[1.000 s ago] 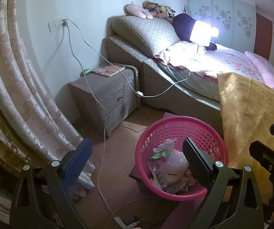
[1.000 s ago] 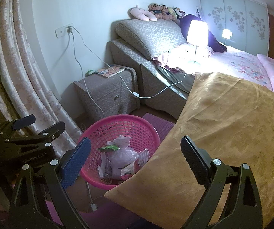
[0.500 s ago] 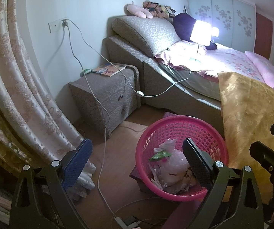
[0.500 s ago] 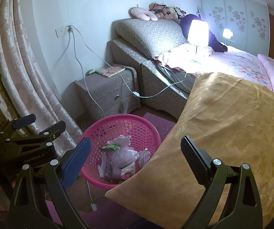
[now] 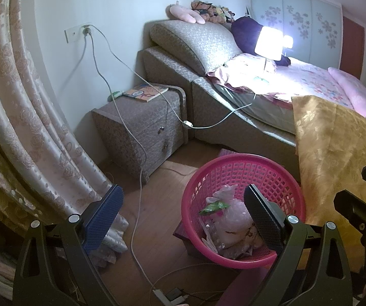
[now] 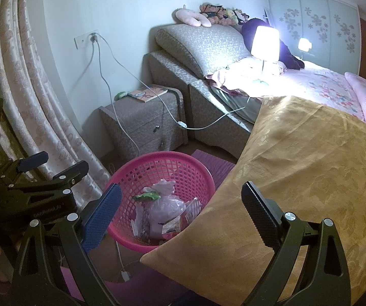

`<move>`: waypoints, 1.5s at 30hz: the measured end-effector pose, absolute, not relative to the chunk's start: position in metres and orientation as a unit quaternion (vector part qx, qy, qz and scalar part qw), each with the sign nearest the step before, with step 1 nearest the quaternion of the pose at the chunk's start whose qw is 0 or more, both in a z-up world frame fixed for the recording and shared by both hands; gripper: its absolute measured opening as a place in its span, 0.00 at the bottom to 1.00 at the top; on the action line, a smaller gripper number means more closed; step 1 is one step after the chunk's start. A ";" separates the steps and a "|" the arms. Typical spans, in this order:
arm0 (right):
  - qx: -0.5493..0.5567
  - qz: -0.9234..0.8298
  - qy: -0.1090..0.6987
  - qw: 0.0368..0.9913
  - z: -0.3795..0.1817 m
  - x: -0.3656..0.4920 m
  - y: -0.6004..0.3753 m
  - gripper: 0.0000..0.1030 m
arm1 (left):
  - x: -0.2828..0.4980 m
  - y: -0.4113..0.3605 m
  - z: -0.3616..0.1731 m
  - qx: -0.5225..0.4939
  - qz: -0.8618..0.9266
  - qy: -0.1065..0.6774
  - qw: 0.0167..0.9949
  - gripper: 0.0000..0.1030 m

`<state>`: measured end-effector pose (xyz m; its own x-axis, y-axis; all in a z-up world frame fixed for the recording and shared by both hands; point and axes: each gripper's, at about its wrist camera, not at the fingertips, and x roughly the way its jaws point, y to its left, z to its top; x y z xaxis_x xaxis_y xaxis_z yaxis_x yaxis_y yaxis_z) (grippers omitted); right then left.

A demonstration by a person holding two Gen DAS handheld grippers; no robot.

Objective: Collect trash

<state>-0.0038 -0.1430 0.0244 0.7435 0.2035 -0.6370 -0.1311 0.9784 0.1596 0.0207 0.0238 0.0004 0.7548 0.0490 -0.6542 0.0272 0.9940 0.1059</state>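
Both grippers, left gripper (image 5: 180, 216) and right gripper (image 6: 180, 214), are held wide open with nothing gripped. Just beyond, crinkly plastic trash (image 5: 230, 219) is piled inside a round pink lattice basket (image 5: 234, 163) on the wood floor (image 5: 157, 204), beside a shiny gold quilt (image 6: 310, 165). Farther back, a fabric-covered nightstand (image 5: 137, 127) is seen.

Black claw (image 5: 180, 218) frames, silver screws, 1 blue pad, 1 black.
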 end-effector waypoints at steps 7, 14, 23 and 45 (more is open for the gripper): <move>0.052 0.090 0.347 0.932 0.025 -0.004 -0.143 0.89 | 0.021 0.024 0.000 0.055 0.006 0.350 0.935 0.89; 0.053 0.090 0.347 0.932 0.025 -0.003 -0.143 0.89 | 0.021 0.024 0.000 0.055 0.006 0.351 0.935 0.89; 0.053 0.090 0.347 0.932 0.025 -0.003 -0.143 0.89 | 0.021 0.024 0.000 0.055 0.005 0.351 0.935 0.89; 0.104 0.073 0.327 0.937 0.036 -0.026 -0.172 0.89 | 0.019 -0.020 -0.011 0.108 -0.041 0.353 0.928 0.89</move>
